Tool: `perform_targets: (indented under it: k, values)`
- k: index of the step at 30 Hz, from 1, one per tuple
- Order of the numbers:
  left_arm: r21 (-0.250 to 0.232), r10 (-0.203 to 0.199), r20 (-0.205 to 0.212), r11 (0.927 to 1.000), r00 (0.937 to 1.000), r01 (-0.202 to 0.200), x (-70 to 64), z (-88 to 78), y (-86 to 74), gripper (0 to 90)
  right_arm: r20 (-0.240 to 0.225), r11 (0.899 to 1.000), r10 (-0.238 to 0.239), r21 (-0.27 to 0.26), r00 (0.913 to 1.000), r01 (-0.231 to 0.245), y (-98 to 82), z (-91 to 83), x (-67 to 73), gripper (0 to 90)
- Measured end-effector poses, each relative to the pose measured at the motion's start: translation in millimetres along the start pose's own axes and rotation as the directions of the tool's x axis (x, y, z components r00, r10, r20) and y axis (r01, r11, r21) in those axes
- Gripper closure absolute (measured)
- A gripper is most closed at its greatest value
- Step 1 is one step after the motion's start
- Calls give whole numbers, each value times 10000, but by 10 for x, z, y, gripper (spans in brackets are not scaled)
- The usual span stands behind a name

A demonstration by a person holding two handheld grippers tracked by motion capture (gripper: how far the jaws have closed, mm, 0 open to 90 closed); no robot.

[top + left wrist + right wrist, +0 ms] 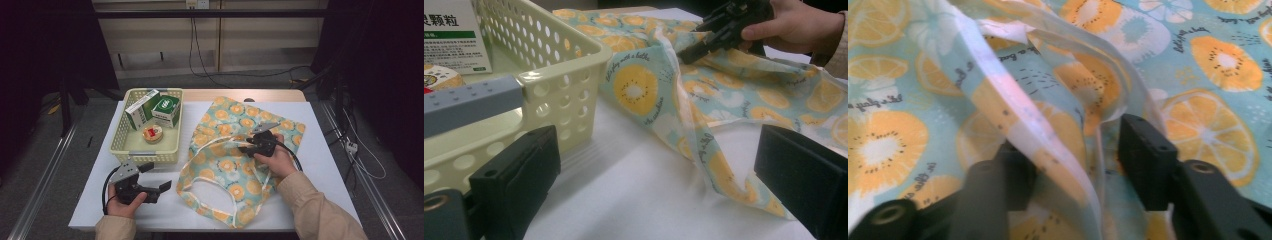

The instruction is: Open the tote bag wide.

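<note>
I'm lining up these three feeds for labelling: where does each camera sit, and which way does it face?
High view: above the person's side, looking forward and down on the table; both forearms, left gripper, right gripper.
Left gripper view: looks between its wide jaws past the basket.
Right gripper view: close over the fabric bag.
Shared: all three show the bag.

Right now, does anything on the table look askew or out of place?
Only the fruit-print bag: it lies rumpled, its handle strap bunched between the right gripper jaws. The basket sits square with its boxes inside; nothing is spilled.
</note>
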State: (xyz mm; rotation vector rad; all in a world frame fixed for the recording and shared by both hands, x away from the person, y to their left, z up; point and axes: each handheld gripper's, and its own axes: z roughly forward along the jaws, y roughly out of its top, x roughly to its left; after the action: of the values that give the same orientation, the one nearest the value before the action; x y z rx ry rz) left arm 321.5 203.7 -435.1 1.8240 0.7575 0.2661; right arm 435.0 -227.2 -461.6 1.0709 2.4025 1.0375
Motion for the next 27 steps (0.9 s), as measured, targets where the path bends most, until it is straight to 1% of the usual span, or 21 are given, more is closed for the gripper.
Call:
perform_targets:
  k: [2,4,7,9,11,12,15,18,20,22,27]
  values:
    - [1,20,15,10000,10000,-20,-4,-2,6,43,58,10000,33,-53,10000,-33,0,0,-25,645]
    - [-8,39,42,10000,10000,-39,-6,0,9,43,126,10000,53,-67,9999,-52,0,2,-34,689]
    - [41,89,58,10000,9999,-89,-3,10,10,43,47,10000,58,-62,10000,-58,11,9,-47,779]
    - [32,60,45,10000,10000,-60,-7,14,13,43,-10,10000,78,17,10000,-78,26,12,-55,812]
    - [4,38,82,10000,10000,-38,-7,13,17,43,-199,9997,197,127,9996,-195,40,8,-62,862]
    - [8,62,76,10000,10000,-63,-6,10,19,43,-219,9995,255,195,9994,-251,49,5,-61,873]
    - [-48,22,72,10000,10000,-22,-10,9,21,43,-432,9990,229,388,9988,-212,85,-28,-54,885]
    - [-6,72,37,10000,10000,-72,-15,3,26,43,-780,9988,489,136,9958,-480,136,-111,-63,887]
    - [-16,70,51,10000,10000,-70,-20,2,31,43,-854,9985,539,40,9949,-538,184,-182,-73,887]
    - [-51,67,34,10000,10000,-67,-26,2,38,43,-967,9972,705,-167,9928,-725,238,-257,-88,887]
    - [-49,127,34,9999,9999,-127,-36,4,54,43,-950,9971,663,-301,9933,-695,379,-396,-95,886]
